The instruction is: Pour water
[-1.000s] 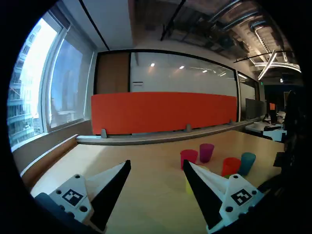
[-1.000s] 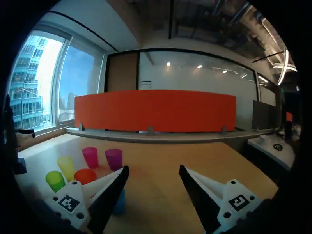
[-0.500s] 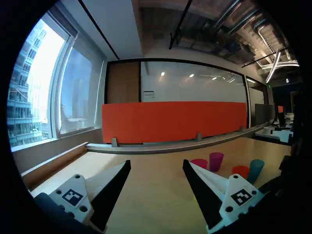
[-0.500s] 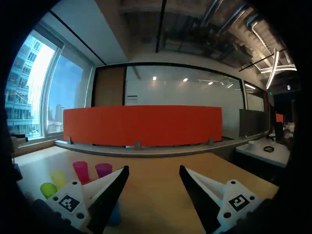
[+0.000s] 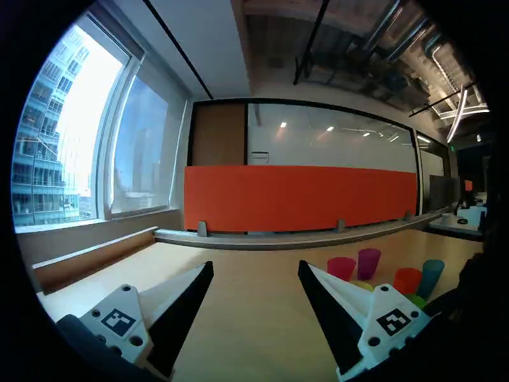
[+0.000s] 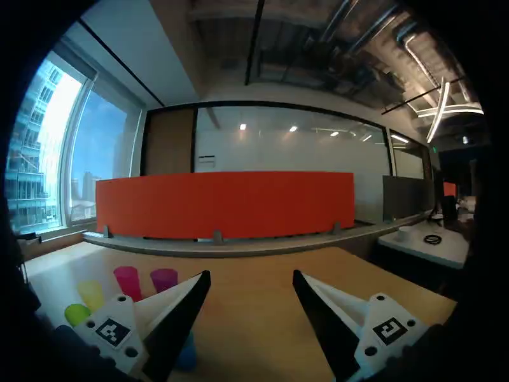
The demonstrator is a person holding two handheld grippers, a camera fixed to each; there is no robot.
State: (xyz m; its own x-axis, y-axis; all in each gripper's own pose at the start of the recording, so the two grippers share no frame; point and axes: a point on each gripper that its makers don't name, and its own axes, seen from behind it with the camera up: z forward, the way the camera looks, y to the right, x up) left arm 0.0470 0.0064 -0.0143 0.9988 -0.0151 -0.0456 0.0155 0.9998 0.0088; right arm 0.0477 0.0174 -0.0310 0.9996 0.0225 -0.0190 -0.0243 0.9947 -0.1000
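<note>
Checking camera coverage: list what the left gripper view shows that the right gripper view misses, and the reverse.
Left gripper view's extras: the orange cup and the open left hand-held gripper. Right gripper view's extra: the open right hand-held gripper. Shared: pink cup, purple cup, teal cup, wooden table, orange divider.

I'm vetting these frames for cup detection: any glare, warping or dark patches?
Left gripper view: the window is partly blown white, the orange partition bows from fisheye, the purple cup is sharp and evenly lit. Right gripper view: the window shows blue sky, the room's right edge is dark, a finger half hides the blue cup.
</note>
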